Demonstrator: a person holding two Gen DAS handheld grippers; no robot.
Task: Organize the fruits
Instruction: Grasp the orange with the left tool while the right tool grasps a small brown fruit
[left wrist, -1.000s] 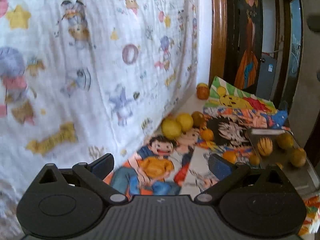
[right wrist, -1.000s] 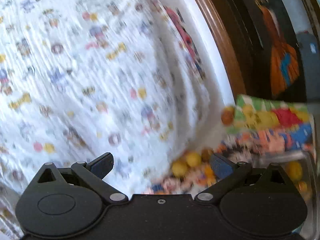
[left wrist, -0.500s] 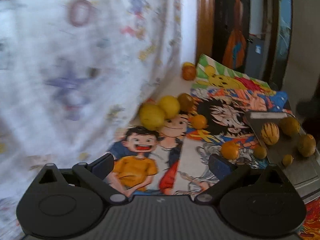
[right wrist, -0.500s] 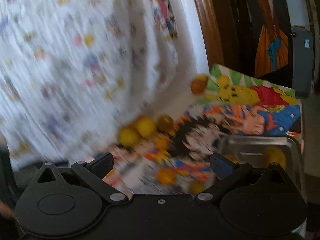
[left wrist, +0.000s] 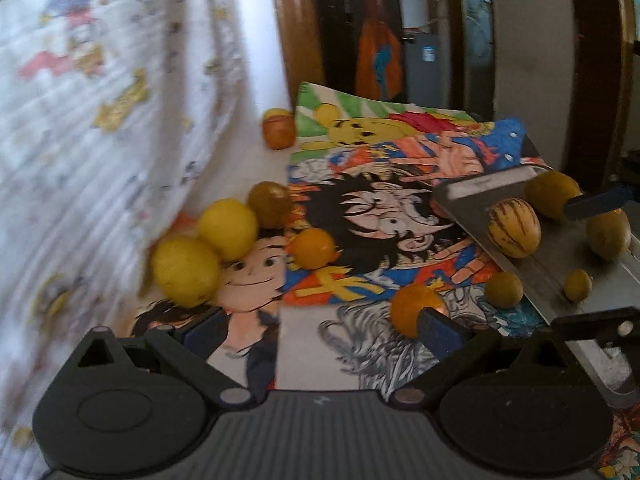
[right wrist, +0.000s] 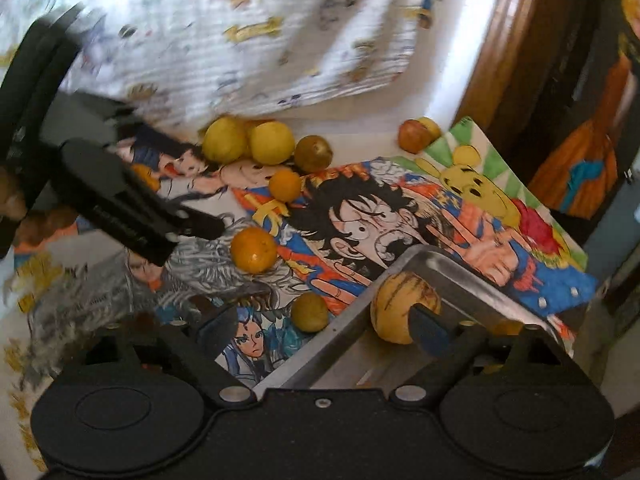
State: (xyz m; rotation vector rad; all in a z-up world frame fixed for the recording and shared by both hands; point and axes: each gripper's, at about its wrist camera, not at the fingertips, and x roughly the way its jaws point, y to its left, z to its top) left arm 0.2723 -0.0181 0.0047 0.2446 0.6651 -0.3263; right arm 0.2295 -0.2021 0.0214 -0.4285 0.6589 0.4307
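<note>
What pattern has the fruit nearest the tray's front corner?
Pale yellow with dark stripes; the left wrist view shows it best.

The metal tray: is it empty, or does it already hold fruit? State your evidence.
It holds fruit. In the left wrist view the metal tray carries a striped yellow fruit and three plain ones; more fruit lies outside it.

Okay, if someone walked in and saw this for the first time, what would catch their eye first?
Probably the bright cartoon posters covering the table, with yellow and orange fruit scattered across them. Next, the metal tray at the right edge, holding a striped yellow melon. Both open grippers hover empty nearby.
</note>
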